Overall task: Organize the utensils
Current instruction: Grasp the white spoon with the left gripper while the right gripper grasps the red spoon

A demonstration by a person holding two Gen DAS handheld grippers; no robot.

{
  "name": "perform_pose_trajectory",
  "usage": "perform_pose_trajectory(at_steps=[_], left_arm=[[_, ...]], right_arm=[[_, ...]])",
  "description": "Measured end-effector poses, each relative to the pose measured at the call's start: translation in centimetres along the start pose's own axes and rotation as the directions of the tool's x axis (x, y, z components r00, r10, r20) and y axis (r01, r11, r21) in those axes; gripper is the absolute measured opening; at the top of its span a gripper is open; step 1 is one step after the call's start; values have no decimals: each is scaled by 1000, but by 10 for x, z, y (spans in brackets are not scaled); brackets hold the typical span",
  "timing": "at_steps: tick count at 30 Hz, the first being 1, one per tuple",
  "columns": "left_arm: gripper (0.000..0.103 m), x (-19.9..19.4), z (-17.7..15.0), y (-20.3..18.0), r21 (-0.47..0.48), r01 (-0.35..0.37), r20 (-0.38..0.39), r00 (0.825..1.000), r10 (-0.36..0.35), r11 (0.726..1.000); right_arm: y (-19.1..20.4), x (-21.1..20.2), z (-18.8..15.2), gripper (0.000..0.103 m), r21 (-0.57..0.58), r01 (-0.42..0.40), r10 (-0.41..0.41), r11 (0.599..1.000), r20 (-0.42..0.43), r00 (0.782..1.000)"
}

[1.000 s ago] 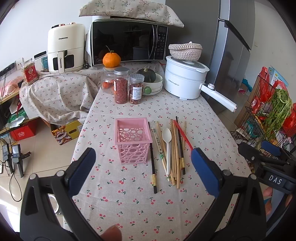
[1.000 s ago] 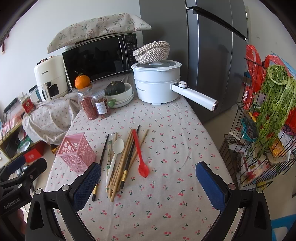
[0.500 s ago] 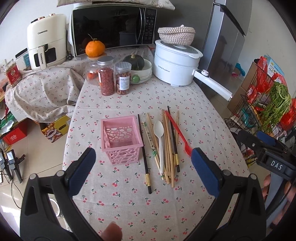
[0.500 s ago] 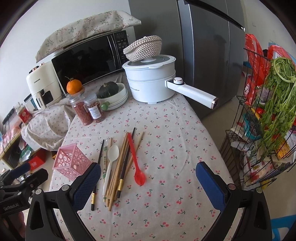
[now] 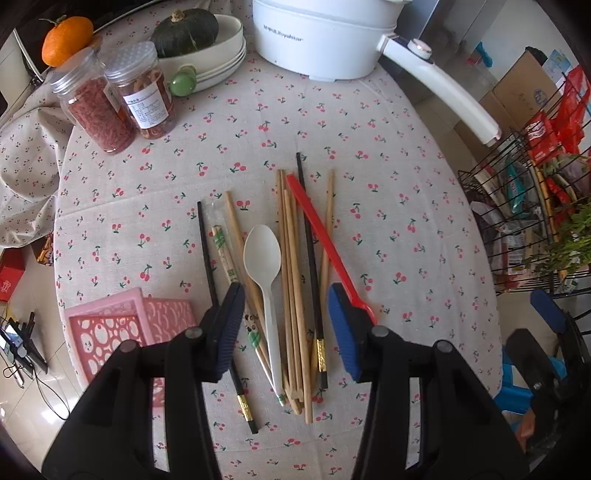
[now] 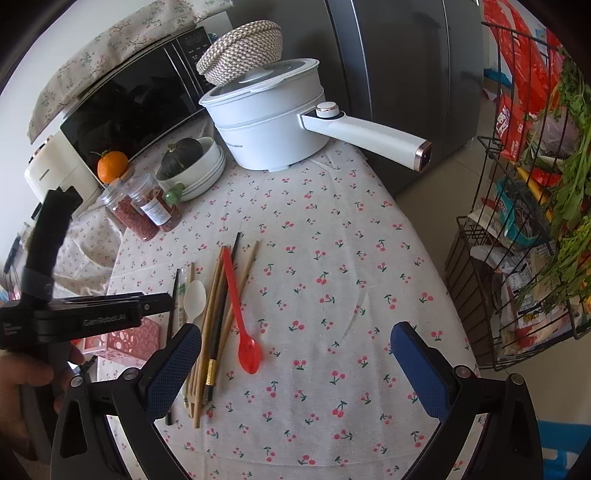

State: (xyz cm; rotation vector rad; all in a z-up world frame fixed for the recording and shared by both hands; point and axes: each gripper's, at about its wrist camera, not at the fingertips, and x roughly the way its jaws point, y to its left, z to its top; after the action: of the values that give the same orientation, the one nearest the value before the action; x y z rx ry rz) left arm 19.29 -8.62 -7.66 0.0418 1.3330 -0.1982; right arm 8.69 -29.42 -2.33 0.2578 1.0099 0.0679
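Note:
A pile of utensils lies on the cherry-print tablecloth: a white plastic spoon [image 5: 263, 254], a red plastic spoon [image 5: 325, 243], several wooden chopsticks [image 5: 290, 258] and black chopsticks [image 5: 207, 254]. A pink perforated basket [image 5: 110, 328] stands left of them. My left gripper [image 5: 286, 325] is open and empty, low over the near ends of the utensils, its fingers either side of the white spoon's handle. My right gripper [image 6: 295, 365] is open and empty above the cloth, right of the red spoon [image 6: 240, 314]. The pile [image 6: 210, 314] and basket [image 6: 125, 339] also show there.
Two jars [image 5: 118, 96] of dried food, an orange [image 5: 66, 35], a bowl with a squash [image 5: 199, 40] and a white electric pot [image 5: 325, 37] with a long handle stand at the back. A wire rack [image 6: 524, 221] of groceries stands right of the table.
My left gripper has dropped down and forward over the utensil pile and narrowed its opening. My right gripper has moved slightly closer to the table.

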Motion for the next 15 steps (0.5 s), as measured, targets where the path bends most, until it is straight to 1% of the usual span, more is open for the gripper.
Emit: perform_pose_trajectory(at_steps=[2,3,4,9,12,14,15], left_arm=[[40,20,7,-2,5,-54,-35,998,54,999],[34,27,11,-2,4,-71,-49,996,71,997],[31,33,14,-1,-1,-83,-60,995,83,997],[31,48,25,5,-28,-144,-95,985,141,989],[30,53,30,13,-43,-155,-116,982,149,987],[21,54,31,15,-42,-151,-126,981,145,988],[14,56,31,16,-41,-150,-134,981,144,988]], right_arm=[[-7,3,1,103,16,1,-1,1000,-11,1000],[-9,3,1,103,21,1,-1,1000,-13,1000],[-11,4,1,103,24,2,-1,1000,-16,1000],[-16,9,2,103,17,1,0,1000,-25,1000],[-16,11,2,103,13,2,-2,1000,-31,1000],[-15,11,2,103,9,0,0,1000,-31,1000],[-14,11,2,103,6,0,1,1000,-30,1000]])
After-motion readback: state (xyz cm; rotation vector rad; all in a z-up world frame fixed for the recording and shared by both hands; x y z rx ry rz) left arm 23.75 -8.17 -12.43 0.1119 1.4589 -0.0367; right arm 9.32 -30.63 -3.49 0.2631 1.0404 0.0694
